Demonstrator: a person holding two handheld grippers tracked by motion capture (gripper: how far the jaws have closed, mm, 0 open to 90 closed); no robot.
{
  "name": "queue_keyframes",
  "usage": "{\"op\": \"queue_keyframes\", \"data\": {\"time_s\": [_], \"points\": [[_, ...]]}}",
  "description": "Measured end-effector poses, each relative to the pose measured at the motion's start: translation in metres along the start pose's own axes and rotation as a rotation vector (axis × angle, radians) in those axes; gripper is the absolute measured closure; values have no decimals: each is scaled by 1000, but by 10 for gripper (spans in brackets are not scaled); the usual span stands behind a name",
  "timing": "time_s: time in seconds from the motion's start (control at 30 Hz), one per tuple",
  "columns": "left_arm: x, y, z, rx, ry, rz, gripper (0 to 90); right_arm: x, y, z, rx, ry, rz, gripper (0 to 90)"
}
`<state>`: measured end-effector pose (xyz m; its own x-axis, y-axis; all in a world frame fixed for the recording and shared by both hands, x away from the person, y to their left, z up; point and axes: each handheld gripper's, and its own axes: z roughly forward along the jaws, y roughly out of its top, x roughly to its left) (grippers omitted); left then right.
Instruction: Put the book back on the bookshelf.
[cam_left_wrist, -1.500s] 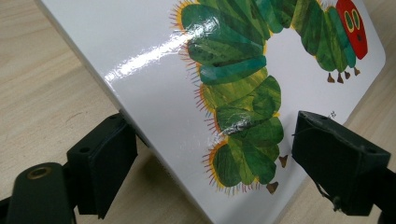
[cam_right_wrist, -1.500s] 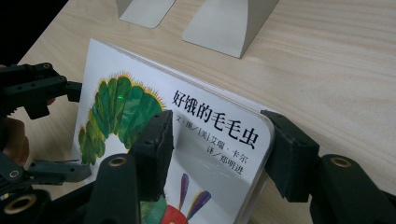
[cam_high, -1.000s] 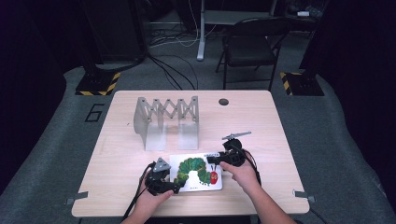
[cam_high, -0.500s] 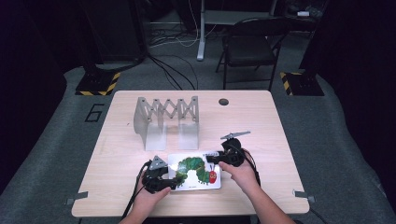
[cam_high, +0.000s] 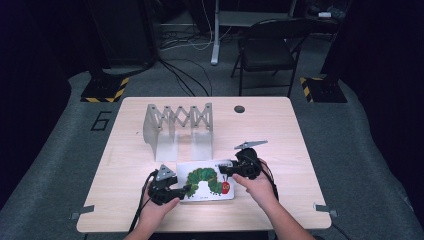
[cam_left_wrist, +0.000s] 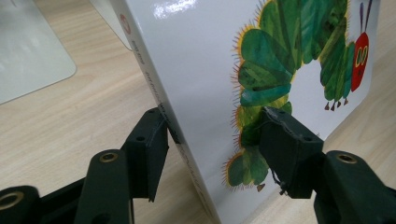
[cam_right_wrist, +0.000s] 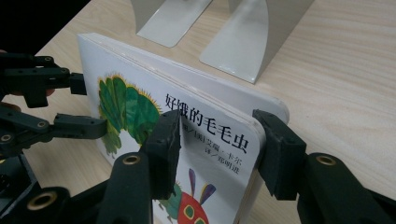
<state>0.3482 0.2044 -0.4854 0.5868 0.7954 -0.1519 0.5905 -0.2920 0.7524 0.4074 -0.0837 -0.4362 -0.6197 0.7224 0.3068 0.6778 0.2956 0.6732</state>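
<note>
Left gripper (cam_high: 176, 192) and right gripper (cam_high: 227, 169) each clamp the caterpillar book (cam_high: 206, 180), near the expanding rack (cam_high: 177, 127).

Just beyond the book (cam_high: 207, 181) we find the grey rack (cam_high: 177, 129) — its flat feet lie on the desk (cam_high: 280, 130) close to the book's far edge, leaving a narrow strip between. Right of the rack the desk lies open to the far edge, and the left side is bare too — both tongs (cam_high: 182, 191) (cam_high: 223, 170) crowd the near edge.
</note>
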Motion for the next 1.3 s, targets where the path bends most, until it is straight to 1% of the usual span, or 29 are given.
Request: {"op": "queue_keyframes", "data": {"time_s": [0.03,0.07,0.1,0.17,0.2,0.27,0.33,0.37,0.4,0.43,0.47,0.53,0.57,0.6,0.63,0.7,0.73,0.77,0.87,0.9,0.93,1.03,1.07,1.1,1.13,1.17,1.2,1.23,1.3], "points": [[0,1,-1,-19,6,-11,442,3,1,-2,1,3,10,532],[1,2,-3,-23,12,-5,455,4,1,-3,-3,1,10,532],[2,2,-4,-33,16,-10,468,5,2,-4,-12,4,-5,534],[3,3,-7,-52,31,-14,495,8,3,-6,-22,7,-20,526],[3,4,-8,-51,32,-13,501,10,4,-7,-17,10,-15,522],[4,4,-9,-67,50,-11,511,12,4,-6,-22,18,-33,510],[3,4,-10,-64,49,1,526,13,4,-6,-23,6,-49,487],[3,4,-11,-64,55,19,533,15,4,-5,-24,3,-51,477],[2,4,-10,-74,69,28,537,16,5,-5,-24,-9,-63,470],[2,4,-10,-67,66,35,540,17,5,-6,-24,-13,-61,464],[2,4,-10,-65,68,41,543,17,5,-6,-27,-11,-69,458],[2,4,-10,-62,64,52,551,16,5,-6,-29,-7,-61,440],[2,4,-11,-63,67,60,555,15,5,-5,-28,-2,-66,432],[2,3,-11,-57,68,74,558,15,4,-5,-26,2,-66,423],[2,3,-11,-56,67,82,560,13,4,-4,-26,8,-79,413],[1,3,-11,-57,66,92,562,14,3,-4,-21,17,-62,394],[0,2,-11,-59,70,104,562,13,2,-4,-20,20,-69,387],[1,2,-12,-43,56,114,561,13,2,-3,-15,21,-74,381],[1,1,-13,-36,34,128,529,12,-1,-1,-2,26,-79,371],[1,1,-13,-36,30,132,515,11,-2,0,7,25,-86,368],[1,0,-13,-44,36,134,514,10,-3,1,17,20,-87,369],[1,0,-15,-35,19,134,517,6,-5,5,36,20,-77,365],[1,0,-15,-35,17,133,520,4,-5,7,35,21,-82,365],[1,0,-16,-33,12,131,521,3,-6,7,39,23,-75,365],[1,0,-16,-35,12,133,521,0,-6,8,33,20,-83,366],[1,0,-16,-37,7,132,521,0,-7,8,41,23,-69,369],[1,1,-17,-28,-8,133,520,-2,-7,8,45,27,-66,378],[1,0,-18,-39,-13,132,520,-3,-8,9,41,30,-70,380],[1,2,-21,-52,-20,141,517,-5,-9,9,53,35,-52,384]]}}
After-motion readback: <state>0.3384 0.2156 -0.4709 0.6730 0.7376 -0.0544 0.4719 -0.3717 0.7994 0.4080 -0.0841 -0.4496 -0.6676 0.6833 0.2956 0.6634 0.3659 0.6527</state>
